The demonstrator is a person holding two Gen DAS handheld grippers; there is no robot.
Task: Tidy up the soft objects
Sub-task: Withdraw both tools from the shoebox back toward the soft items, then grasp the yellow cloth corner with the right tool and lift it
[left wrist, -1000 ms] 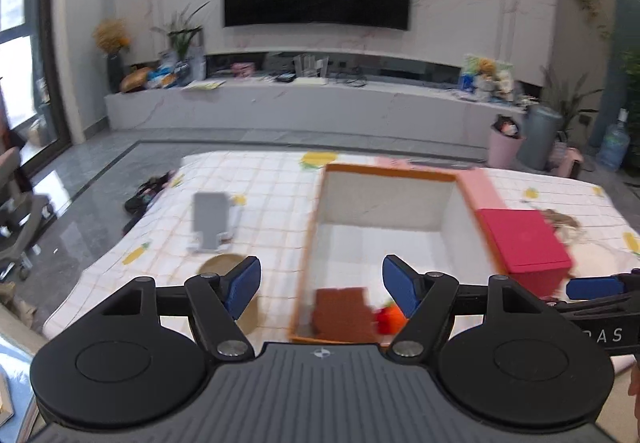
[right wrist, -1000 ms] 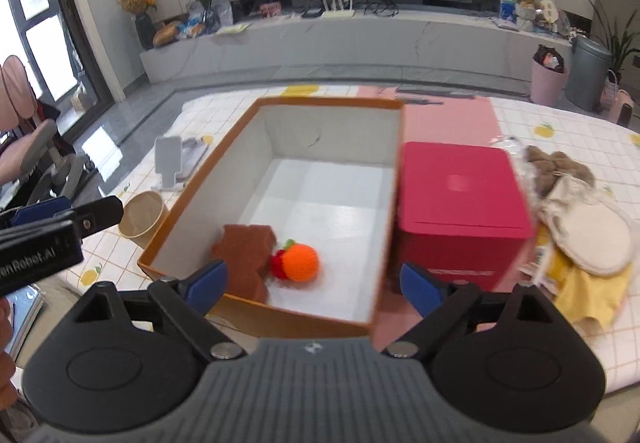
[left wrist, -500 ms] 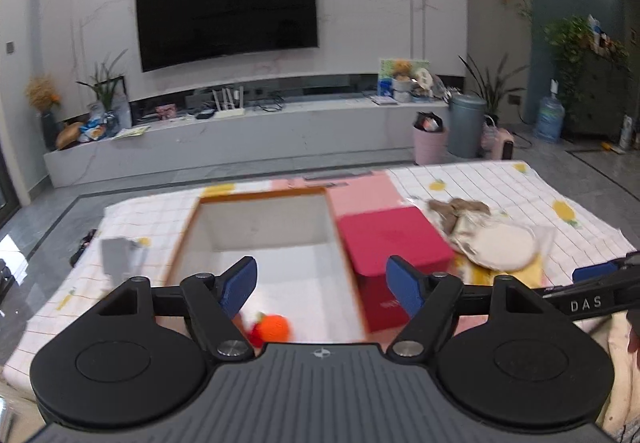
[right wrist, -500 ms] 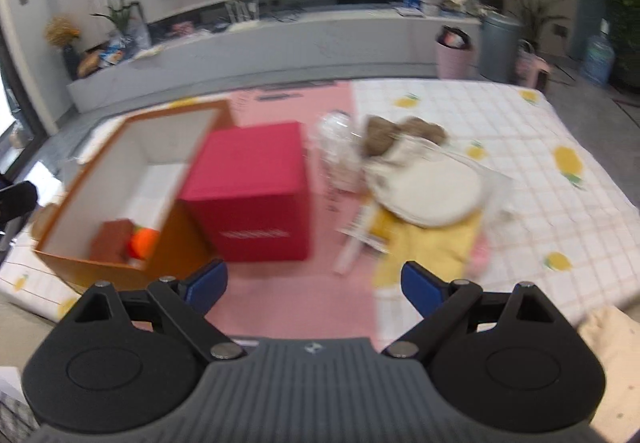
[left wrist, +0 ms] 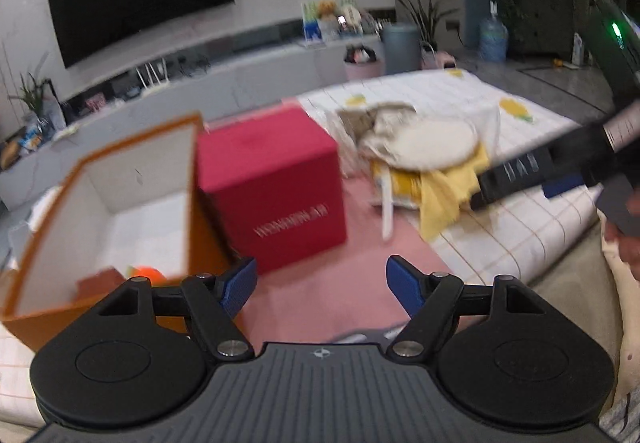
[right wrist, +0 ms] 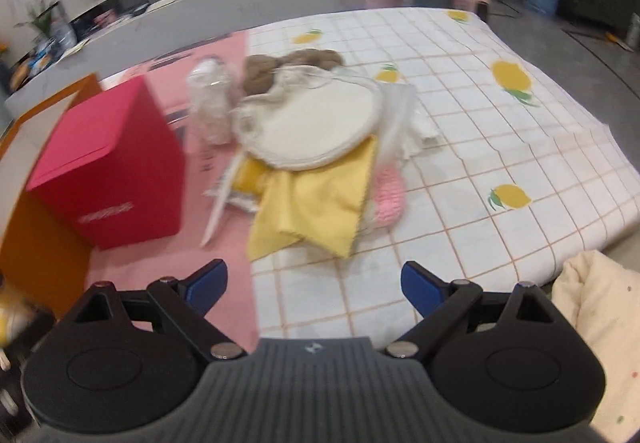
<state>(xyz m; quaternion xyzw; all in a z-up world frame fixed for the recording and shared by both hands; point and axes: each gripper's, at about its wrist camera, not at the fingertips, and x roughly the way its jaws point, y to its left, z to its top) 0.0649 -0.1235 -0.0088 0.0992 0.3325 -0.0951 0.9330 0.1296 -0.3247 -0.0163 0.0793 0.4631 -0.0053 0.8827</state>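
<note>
both our claws gape wide with nothing in them: the left claw (left wrist: 321,279) hangs over the pink mat (left wrist: 344,283), the right claw (right wrist: 314,281) above the checked cloth (right wrist: 480,147). the soft pile (right wrist: 316,147) lies ahead, just right of the red box (right wrist: 116,167), beside the orange box (left wrist: 132,203).

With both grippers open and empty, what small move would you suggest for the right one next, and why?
Probably ease the right gripper forward and down toward the yellow cloth, the nearest piece of the soft pile. Its fingers are spread wide with nothing between them, and the cloth lies almost straight ahead. The orange box, left of the red box, already holds an orange toy.
</note>
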